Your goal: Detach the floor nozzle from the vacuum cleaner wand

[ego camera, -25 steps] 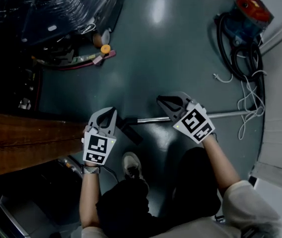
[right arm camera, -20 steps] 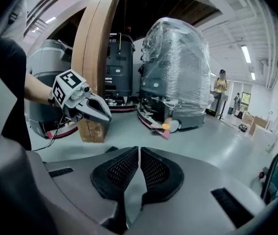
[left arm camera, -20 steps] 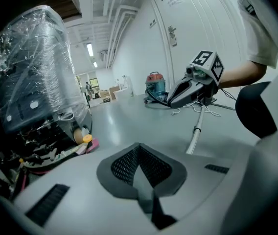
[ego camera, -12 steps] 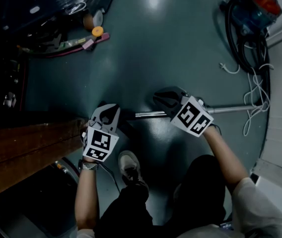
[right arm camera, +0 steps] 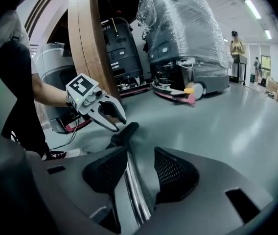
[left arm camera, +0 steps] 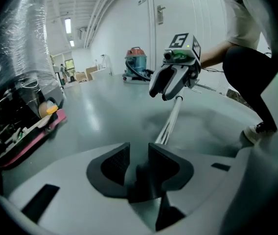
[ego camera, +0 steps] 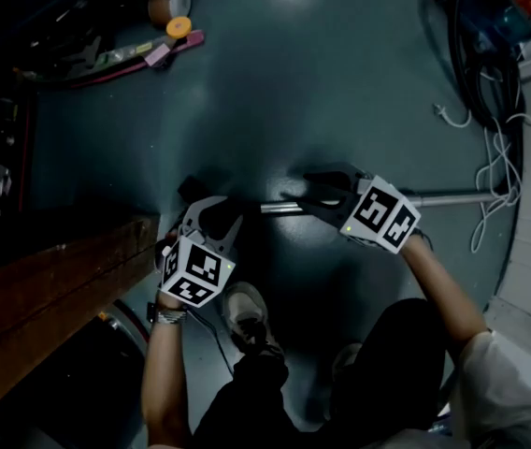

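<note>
Left gripper (left arm camera: 139, 153): its grey body fills the bottom of the view. Its black ribbed jaws have just been opening and stand apart.
Between the jaws: a black neck piece (left arm camera: 143, 177) at the wand's near end, clear of the left pad.
Chrome metal vacuum wand (left arm camera: 171, 117): runs from the jaws up and away, low over the floor.
Right gripper (left arm camera: 159, 96): grey with a marker cube on top, tilted down over the wand's far part. Its jaws have just been opening, with the wand between them.
Glossy grey-green floor (left arm camera: 104, 106): reflects the ceiling lights.
Blue canister vacuum with red top (left arm camera: 136, 62): far back, near the white wall.
Plastic-wrapped machine (left arm camera: 26, 48): at the left edge, with a pink strip (left arm camera: 36, 131) at its foot.
Person: dark trousers (left arm camera: 246, 67) and a light shoe (left arm camera: 254, 132), at the right.
</note>
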